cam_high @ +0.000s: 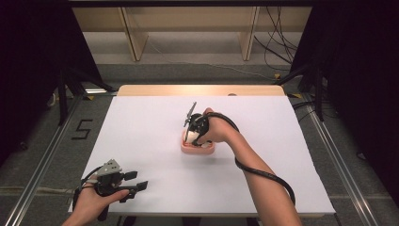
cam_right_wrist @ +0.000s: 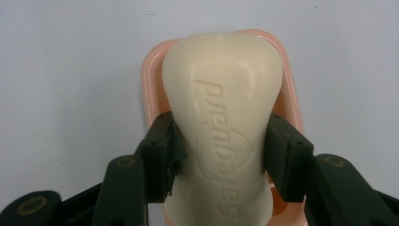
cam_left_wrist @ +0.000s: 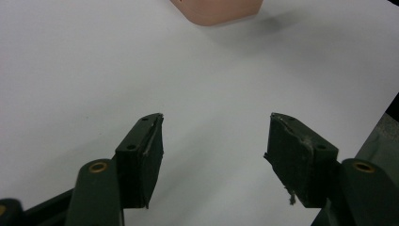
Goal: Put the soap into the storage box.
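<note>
White table [cam_high: 141,127] at frame centre of the high view. Pink soap dish [cam_high: 197,149] just right of centre, cream soap bar [cam_right_wrist: 226,117] over it, clamped at the waist by right gripper [cam_right_wrist: 221,150]. Left gripper [cam_high: 136,181] at lower left, jaws apart, gripping nothing.

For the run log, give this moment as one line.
right gripper: shut on soap bar | soap bar: over pink dish | left gripper: open, empty
</note>
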`<state>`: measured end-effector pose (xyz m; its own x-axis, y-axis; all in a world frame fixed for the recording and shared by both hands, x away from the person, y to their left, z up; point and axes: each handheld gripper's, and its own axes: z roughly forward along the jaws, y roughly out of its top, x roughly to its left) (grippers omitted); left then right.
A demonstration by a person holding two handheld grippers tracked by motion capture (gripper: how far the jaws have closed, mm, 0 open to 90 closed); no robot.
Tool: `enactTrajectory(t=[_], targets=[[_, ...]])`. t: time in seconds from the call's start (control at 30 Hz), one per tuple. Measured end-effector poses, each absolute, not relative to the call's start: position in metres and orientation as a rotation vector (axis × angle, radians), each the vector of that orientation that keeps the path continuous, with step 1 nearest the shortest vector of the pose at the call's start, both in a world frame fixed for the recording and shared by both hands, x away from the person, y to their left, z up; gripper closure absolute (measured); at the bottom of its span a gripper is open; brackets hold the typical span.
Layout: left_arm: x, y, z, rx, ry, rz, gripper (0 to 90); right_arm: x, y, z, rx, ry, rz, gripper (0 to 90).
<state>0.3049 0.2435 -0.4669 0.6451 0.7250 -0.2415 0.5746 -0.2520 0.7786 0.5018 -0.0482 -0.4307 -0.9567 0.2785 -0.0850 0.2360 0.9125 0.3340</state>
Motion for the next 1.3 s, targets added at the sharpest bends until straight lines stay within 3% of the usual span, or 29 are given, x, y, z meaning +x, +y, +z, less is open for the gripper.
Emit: enactTrajectory(t=[1.3], targets=[[0.3049,0.2439,-0.4669,1.935,1.024,0.206,36.1,0.5054,-0.0460,-0.4363,0.409,2.934,0.431,50.3]])
